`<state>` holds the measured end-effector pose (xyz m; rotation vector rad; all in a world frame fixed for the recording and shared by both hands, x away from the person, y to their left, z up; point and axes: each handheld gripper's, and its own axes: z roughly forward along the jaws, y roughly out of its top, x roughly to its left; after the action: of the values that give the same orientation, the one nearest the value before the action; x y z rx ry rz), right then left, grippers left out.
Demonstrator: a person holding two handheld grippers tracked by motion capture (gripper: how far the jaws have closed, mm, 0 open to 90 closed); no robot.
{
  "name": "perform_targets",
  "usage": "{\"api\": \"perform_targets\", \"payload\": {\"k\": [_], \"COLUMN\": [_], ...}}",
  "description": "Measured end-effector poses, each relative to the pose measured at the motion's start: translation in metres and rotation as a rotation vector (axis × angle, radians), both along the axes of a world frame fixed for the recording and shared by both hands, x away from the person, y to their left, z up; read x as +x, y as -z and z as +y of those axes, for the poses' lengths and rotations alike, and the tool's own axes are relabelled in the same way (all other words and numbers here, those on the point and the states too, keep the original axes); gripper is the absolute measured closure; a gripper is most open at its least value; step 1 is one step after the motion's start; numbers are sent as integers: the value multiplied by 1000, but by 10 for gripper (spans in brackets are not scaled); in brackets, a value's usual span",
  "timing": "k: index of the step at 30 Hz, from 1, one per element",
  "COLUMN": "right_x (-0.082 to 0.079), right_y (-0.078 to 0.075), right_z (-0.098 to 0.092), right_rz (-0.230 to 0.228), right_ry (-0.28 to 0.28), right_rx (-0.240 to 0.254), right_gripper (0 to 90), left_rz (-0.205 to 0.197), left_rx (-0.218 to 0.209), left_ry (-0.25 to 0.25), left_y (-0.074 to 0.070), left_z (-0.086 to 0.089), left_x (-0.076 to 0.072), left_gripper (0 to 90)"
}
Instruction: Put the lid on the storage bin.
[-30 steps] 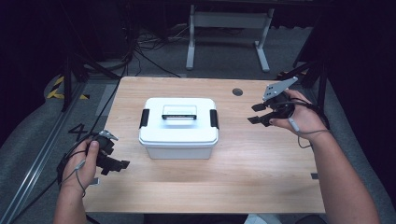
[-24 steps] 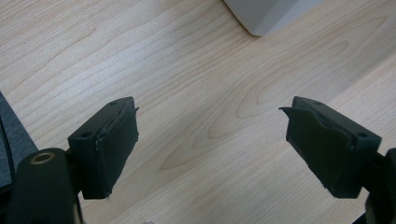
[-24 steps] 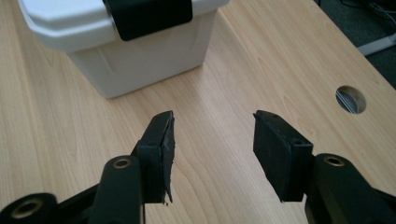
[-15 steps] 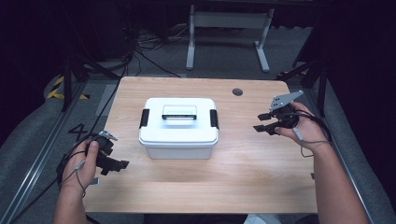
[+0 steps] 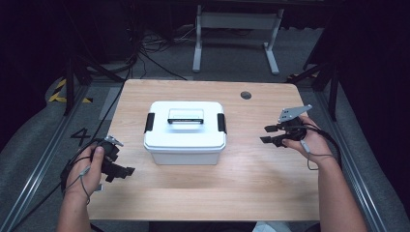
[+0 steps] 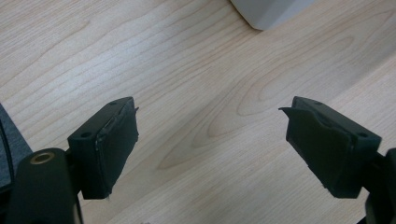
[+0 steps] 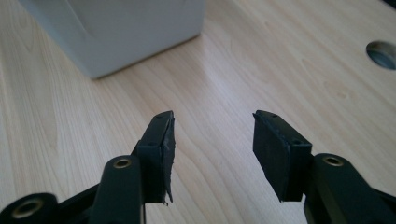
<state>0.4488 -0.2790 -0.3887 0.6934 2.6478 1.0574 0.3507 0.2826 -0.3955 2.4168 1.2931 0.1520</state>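
White plastic storage box (image 5: 185, 131) with a black-framed lid handle (image 5: 185, 116) and a black latch at each end sits shut near the middle of the pale wooden table (image 5: 241, 188), a little toward the person's left. Neither tool touches it.

Over the last second the right gripper (image 5: 269, 135) has drawn back from the far right area toward the person and dropped lower, so it now hovers to the right of the box, well apart from the right latch (image 5: 222, 123), with its jaws pointing at that end. Its jaws stand moderately apart and hold nothing. The left gripper (image 5: 126, 171) has stayed where it was, near the table's front left corner beside the box's near left corner, jaws spread wide and empty. I judge this as a lining-up step: the right tool seems set to go for the latch or the side of the box, and nothing about the box itself has been altered yet.

In the right gripper view the box is cut off at the top, only a lower corner (image 7: 116, 35) showing, and a round hole in the tabletop (image 7: 383, 53) is clipped at the edge. The left gripper view catches just a sliver of the box base (image 6: 271, 11). What the box contains cannot be seen.
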Motion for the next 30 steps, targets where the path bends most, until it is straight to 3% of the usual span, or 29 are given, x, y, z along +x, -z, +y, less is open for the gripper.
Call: {"api": "perform_targets", "payload": {"k": [9,17,26,30], "right_x": [2,6,6,5], "right_y": [13,38,57,58], "right_z": [1,4,8,8], "right_rz": [16,52,92,93], "right_ry": [22,42,52,59], "right_rx": [-44,-168,-218,-212], "right_gripper": [486,485,476,464], "left_rz": [3,9,31,37], "left_rx": [-2,-2,8,3], "left_ry": [5,9,7,0], "left_y": [1,2,8,10], "left_z": [0,0,1,3], "left_x": [1,3,6,8], "left_gripper": [170,170,170,170]}}
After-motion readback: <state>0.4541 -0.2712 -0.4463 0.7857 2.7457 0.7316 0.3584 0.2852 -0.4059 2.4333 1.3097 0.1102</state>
